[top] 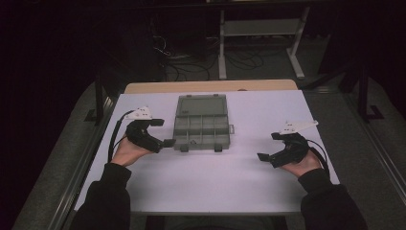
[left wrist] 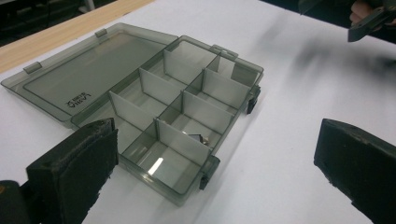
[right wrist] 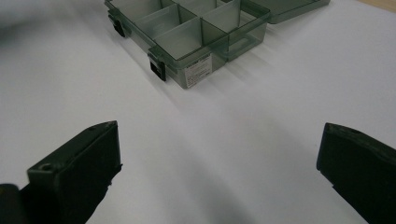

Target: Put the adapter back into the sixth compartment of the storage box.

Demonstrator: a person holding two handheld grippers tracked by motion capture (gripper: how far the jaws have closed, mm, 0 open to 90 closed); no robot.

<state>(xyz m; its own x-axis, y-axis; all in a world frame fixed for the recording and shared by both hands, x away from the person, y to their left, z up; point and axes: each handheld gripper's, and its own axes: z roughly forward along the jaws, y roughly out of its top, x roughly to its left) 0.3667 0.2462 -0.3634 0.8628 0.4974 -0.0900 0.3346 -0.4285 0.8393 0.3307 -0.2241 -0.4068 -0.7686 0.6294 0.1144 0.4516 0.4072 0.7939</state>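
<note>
You have one box [top: 201,123] on the table [top: 249,182], its lid [left wrist: 88,70] folded flat open behind the tray. The tray has eight compartments in two rows of four; one near-row compartment holds a single small metal piece [left wrist: 198,137]. Two black latches [left wrist: 209,170] sit on the box's front edge. Your left gripper [top: 163,132] is just beside the box's left end, jaws spread wide with nothing between them. Your right gripper [top: 269,146] rests well apart to the box's right, jaws also wide and empty. Nothing lies between either gripper and the box.
</note>
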